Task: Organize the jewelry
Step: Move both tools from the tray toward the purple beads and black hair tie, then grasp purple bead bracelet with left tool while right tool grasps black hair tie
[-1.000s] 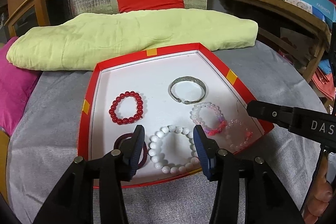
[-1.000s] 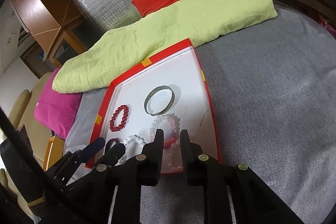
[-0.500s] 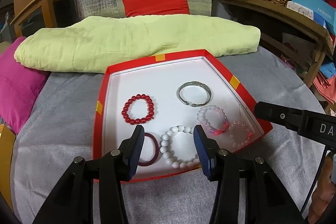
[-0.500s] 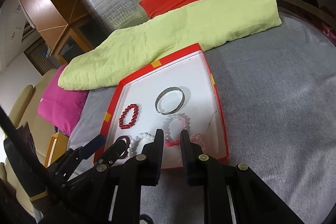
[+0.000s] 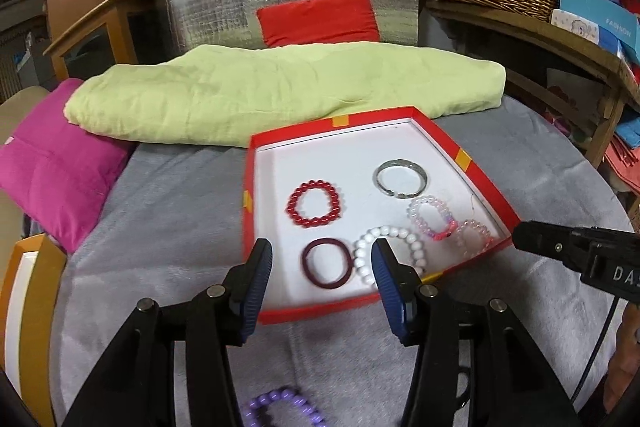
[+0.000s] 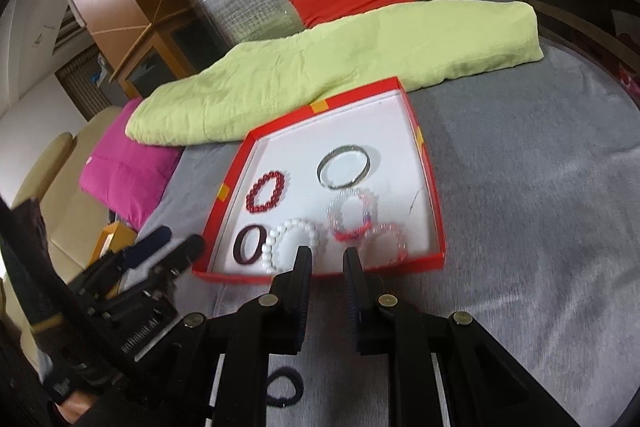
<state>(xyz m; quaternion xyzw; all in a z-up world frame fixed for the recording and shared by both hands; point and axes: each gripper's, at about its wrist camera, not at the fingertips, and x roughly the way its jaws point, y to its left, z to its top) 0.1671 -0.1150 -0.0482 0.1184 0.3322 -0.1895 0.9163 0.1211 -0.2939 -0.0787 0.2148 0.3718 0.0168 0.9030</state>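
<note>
Left wrist view: left gripper [image 5: 322,269] pulled back and up from the red tray [image 5: 486,185], blue-padded fingers [image 5: 258,277] apart with nothing between them, jaws just opened a little wider. Now framing the maroon ring [image 5: 326,263] near the tray's near-left corner, beside the white bead bracelet [image 5: 386,253] at the near edge; a second ago hanging low over both. Red bead bracelet [image 5: 316,203] toward the left wall, silver bangle [image 5: 402,177] toward the far right, two pink bead bracelets [image 5: 434,219] by the right wall. Newly in view with the retreat: a purple bead bracelet [image 5: 282,409] on the grey cloth [image 5: 172,211], short of the tray's near edge.

Right wrist view: right gripper [image 6: 326,269] likewise drawn back off the tray's near edge, fingers close together with a narrow gap, holding nothing. Black hair tie [image 6: 286,393] on the cloth beneath it, newly revealed.

Probably a drop-off finished, six pieces in the tray; purple bracelet and black tie apparently next to collect.
</note>
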